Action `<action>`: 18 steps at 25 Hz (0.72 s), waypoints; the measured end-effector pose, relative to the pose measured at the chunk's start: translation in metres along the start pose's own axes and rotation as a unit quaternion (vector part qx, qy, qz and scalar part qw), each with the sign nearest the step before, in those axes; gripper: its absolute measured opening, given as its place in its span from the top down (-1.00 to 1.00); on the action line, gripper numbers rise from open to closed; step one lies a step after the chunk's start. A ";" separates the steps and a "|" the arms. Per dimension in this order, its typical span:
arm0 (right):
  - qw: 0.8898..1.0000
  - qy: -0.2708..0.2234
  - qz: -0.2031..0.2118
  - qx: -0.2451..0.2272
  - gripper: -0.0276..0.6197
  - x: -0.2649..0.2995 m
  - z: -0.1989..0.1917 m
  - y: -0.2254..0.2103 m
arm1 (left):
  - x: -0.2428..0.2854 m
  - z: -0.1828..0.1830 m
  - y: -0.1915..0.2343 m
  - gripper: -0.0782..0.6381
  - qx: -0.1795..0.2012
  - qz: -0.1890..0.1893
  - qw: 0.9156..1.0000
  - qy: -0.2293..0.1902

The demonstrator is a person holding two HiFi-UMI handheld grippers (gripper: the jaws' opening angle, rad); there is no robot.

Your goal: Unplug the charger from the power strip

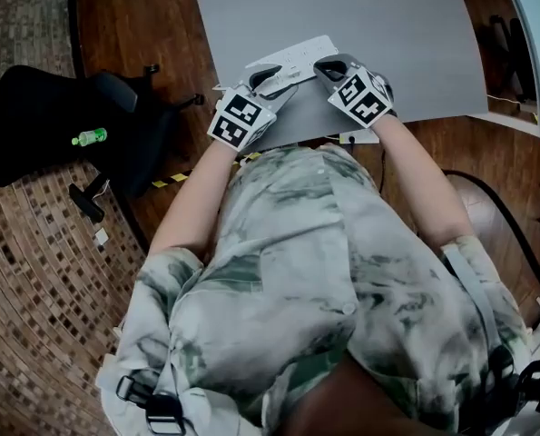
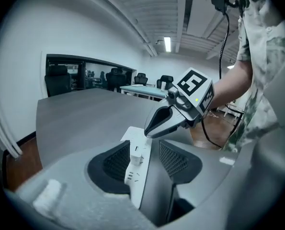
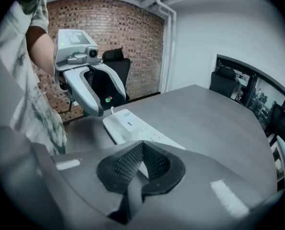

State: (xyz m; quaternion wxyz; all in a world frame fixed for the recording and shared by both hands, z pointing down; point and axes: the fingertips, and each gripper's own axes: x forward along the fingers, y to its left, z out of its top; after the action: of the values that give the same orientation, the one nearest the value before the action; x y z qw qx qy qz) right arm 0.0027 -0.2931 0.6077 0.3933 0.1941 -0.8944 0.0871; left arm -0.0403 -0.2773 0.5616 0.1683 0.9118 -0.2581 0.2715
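Observation:
A white power strip (image 1: 292, 59) lies on the grey table (image 1: 387, 25) near its front edge. In the left gripper view a small white charger (image 2: 136, 154) stands plugged into the power strip (image 2: 134, 178). My left gripper (image 2: 144, 159) is open, and the charger and strip show between its dark pads (image 2: 116, 162) without contact. In the head view that left gripper (image 1: 271, 80) hovers at the strip's near left end. My right gripper (image 1: 328, 66) is just to its right, over the strip's near end; its pads (image 3: 125, 164) meet at the tips, shut on nothing, above the strip (image 3: 128, 123).
A black office chair (image 1: 61, 116) with a green bottle (image 1: 90, 137) on it stands left of the table on the brick-patterned floor. A cable runs down past the person's right arm (image 2: 226, 32). More chairs and desks (image 2: 142, 83) stand at the far end of the room.

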 end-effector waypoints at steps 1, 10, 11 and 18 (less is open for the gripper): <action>1.000 0.009 0.001 -0.003 0.90 0.007 -0.002 -0.003 | 0.008 -0.005 0.005 0.23 0.008 -0.004 1.000 0.013; 0.996 0.074 0.007 -0.046 0.92 0.034 -0.018 0.006 | 0.052 -0.033 0.010 0.25 0.047 -0.047 0.995 0.072; 0.996 0.077 0.006 -0.044 0.92 0.034 -0.018 0.007 | 0.054 -0.033 0.009 0.28 0.047 -0.051 0.995 0.073; 0.993 0.117 0.015 -0.028 0.93 0.034 -0.018 0.009 | 0.055 -0.035 0.004 0.49 0.093 -0.054 0.991 0.082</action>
State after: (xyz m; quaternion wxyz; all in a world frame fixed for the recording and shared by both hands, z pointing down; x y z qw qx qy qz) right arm -0.0097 -0.2885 0.6453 0.4988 0.1583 -0.8474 0.0900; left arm -0.0170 -0.2859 0.6223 0.1180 0.9106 -0.1674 0.3590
